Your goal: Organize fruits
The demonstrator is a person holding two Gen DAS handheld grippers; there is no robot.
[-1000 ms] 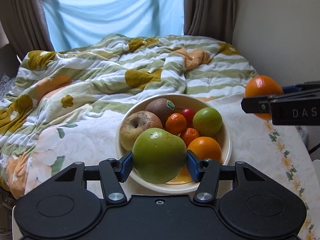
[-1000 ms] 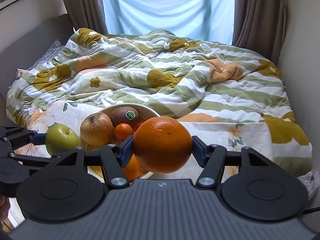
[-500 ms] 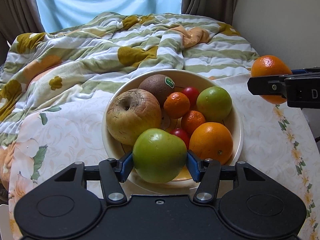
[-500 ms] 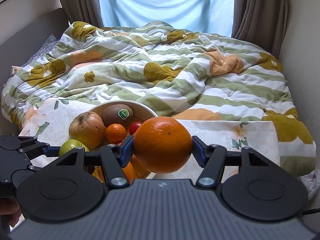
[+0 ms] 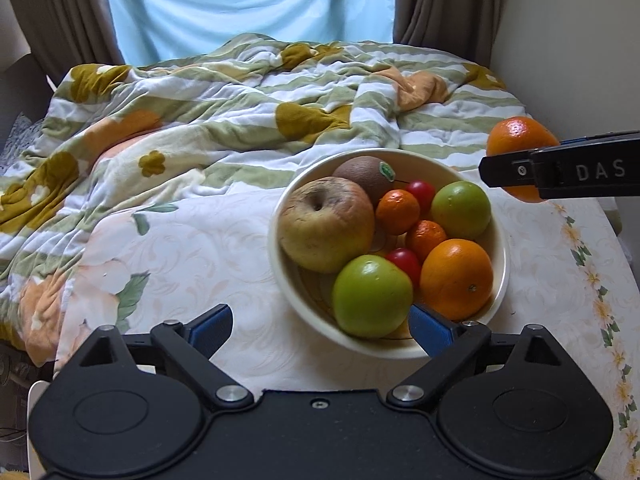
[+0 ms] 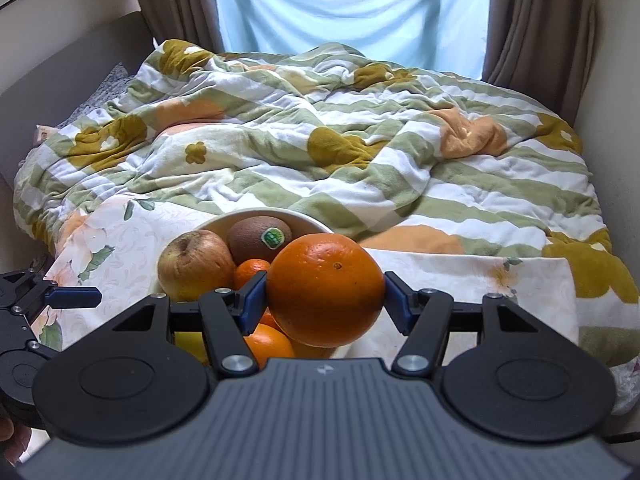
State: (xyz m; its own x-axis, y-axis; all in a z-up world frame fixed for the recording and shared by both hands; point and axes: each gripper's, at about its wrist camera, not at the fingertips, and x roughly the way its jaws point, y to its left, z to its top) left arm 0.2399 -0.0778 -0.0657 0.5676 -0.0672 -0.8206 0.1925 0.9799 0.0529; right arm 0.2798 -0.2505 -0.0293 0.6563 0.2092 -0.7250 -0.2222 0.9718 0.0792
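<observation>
left tongs point(image 5: 320, 330) spread | right tongs point(image 6: 324, 300) clamp orange point(image 6: 325, 289) | bowl point(image 5: 502, 276) crowded

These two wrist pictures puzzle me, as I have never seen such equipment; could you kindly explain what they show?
A person holds a two-finger tool in each hand, with a camera looking along its fingers. In the left view, the left hand-held gripper is open, and a green apple lies in the bowl with other fruit. The bowl stands on a floral cloth by a bed. In the right view, the right hand-held gripper is shut on an orange.
</observation>
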